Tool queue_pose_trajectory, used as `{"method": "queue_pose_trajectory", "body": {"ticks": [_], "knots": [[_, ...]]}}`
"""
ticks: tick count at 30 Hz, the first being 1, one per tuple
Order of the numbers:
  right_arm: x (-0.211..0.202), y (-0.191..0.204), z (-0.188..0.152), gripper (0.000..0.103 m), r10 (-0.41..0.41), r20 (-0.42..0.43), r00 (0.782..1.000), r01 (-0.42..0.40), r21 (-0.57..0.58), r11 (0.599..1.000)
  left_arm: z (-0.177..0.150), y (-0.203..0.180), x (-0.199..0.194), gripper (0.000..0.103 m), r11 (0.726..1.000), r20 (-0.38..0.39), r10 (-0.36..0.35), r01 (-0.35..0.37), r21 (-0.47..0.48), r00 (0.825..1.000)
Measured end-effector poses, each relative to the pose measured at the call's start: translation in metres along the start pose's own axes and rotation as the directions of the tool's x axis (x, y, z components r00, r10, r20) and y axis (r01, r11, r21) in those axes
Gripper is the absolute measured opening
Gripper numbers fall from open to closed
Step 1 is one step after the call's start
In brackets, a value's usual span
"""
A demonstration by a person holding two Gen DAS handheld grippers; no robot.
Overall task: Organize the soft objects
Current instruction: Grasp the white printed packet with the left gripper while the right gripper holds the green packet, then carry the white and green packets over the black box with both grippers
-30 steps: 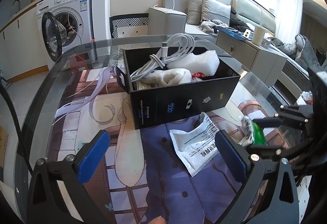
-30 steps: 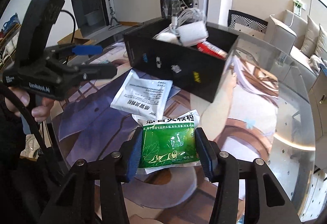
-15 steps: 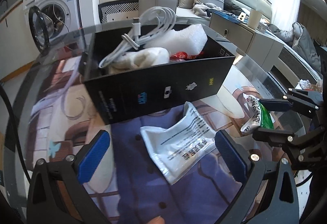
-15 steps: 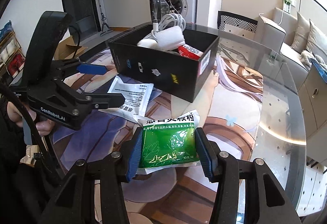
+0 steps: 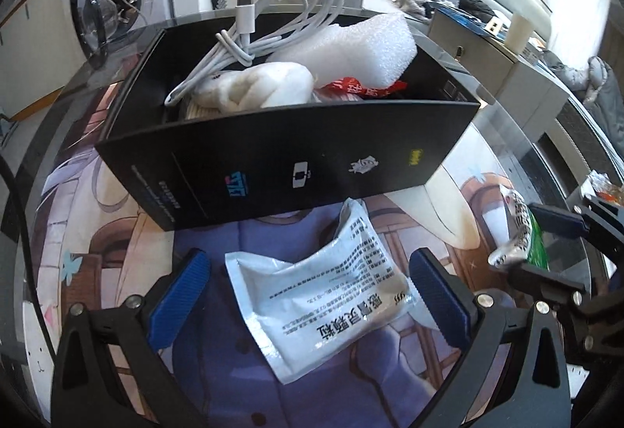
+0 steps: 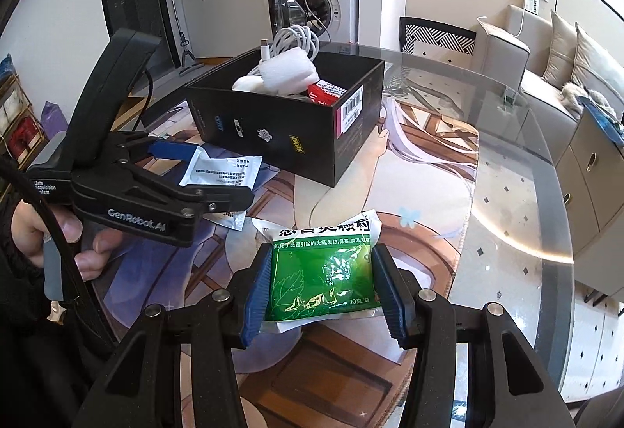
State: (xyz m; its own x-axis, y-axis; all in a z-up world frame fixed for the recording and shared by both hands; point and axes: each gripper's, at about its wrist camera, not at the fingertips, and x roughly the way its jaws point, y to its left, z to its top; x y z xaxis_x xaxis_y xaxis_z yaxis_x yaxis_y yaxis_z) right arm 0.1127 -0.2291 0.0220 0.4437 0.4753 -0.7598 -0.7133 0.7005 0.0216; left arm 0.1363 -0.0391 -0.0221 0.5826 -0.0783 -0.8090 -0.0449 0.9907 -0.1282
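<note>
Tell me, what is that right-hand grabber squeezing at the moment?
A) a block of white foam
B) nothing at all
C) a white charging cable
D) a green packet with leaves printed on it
D: in the right wrist view the right gripper has its blue pads pressed against both sides of the green packet, while the cable and foam lie in the black box.

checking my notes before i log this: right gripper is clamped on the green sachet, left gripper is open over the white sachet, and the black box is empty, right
Not quite: the black box is not empty. The left wrist view shows a white cable, a foam block and a white cloth in it. The rest holds: the right gripper is clamped on the green sachet, and the left gripper is open over the white sachet.
</note>
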Motion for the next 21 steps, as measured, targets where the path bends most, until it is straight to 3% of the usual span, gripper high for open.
{"method": "queue_pose_trajectory", "body": {"ticks": [4, 14, 17, 19, 21], "knots": [[0.000, 0.001, 0.000, 0.051, -0.002, -0.002, 1.000, 0.002, -0.003, 1.000, -0.002, -0.013, 0.007, 0.103, 0.995, -0.003, 0.082, -0.081, 0.050, 0.997], [0.000, 0.005, 0.000, 0.051, 0.005, -0.002, 1.000, -0.005, -0.013, 1.000, -0.015, 0.006, -0.004, 0.102, 0.995, -0.001, 0.055, -0.055, 0.078, 0.998], [0.000, 0.006, 0.000, 0.051, 0.007, -0.003, 1.000, -0.007, -0.015, 1.000, -0.019, 0.012, -0.010, 0.094, 0.994, 0.022, 0.039, -0.041, 0.100, 0.999], [0.001, 0.007, 0.001, 0.051, 0.007, -0.003, 1.000, -0.007, -0.017, 1.000, -0.021, 0.014, -0.015, 0.079, 0.993, 0.039, 0.027, -0.031, 0.117, 0.999], [0.001, 0.008, 0.001, 0.051, 0.009, -0.001, 1.000, -0.009, -0.021, 1.000, -0.021, 0.015, -0.017, 0.074, 0.992, 0.045, 0.019, -0.025, 0.125, 0.999]]}}
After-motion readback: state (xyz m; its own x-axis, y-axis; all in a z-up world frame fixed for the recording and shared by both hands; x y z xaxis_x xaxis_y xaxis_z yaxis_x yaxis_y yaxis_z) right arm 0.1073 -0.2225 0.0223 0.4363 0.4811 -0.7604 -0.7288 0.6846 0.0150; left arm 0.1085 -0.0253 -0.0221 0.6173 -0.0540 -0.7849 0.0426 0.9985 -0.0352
